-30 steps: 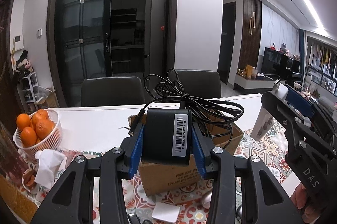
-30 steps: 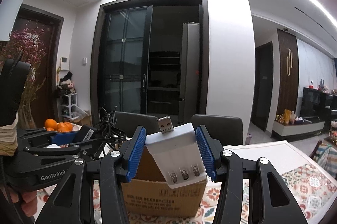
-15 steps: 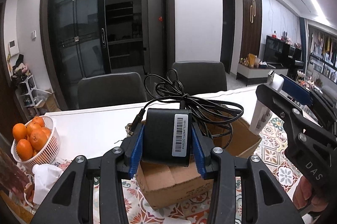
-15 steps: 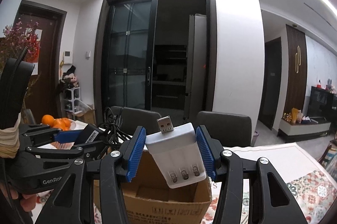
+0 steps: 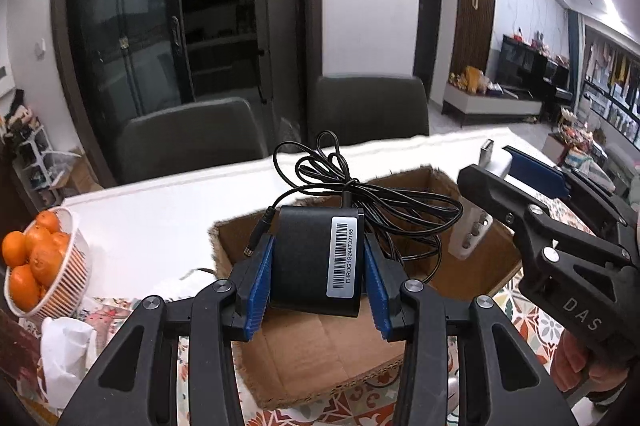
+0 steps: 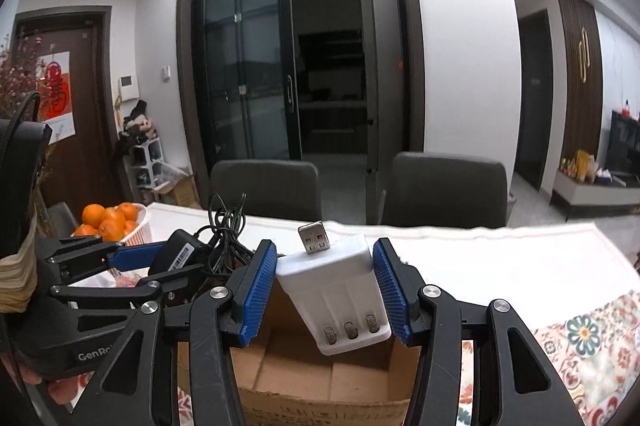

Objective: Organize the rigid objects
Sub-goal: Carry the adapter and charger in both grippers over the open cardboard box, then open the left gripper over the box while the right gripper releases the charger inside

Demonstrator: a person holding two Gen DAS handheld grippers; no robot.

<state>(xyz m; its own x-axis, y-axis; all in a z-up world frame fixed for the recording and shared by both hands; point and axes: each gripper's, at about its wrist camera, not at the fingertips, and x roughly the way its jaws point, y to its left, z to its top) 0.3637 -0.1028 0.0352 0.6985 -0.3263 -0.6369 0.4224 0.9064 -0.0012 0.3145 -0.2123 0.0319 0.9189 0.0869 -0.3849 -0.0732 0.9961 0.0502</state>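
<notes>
My left gripper [image 5: 318, 280] is shut on a black power adapter [image 5: 316, 262] with a barcode label; its coiled black cable [image 5: 360, 193] hangs behind. It hovers over an open cardboard box [image 5: 320, 358]. My right gripper [image 6: 326, 290] is shut on a white USB battery charger [image 6: 336, 294], plug pointing up, above the same box [image 6: 320, 378]. The right gripper and charger also show at the right of the left wrist view [image 5: 476, 226]. The left gripper and adapter show at the left of the right wrist view [image 6: 176, 258].
A white basket of oranges [image 5: 36, 262] stands at the table's left, with crumpled white tissue [image 5: 64, 350] in front of it. A patterned tablecloth [image 6: 580, 346] covers the near table. Two dark chairs [image 5: 368, 105] stand behind the table.
Both grippers have moved forward and tipped down over the box, whose open inside now shows below them. Both held objects stay gripped.
</notes>
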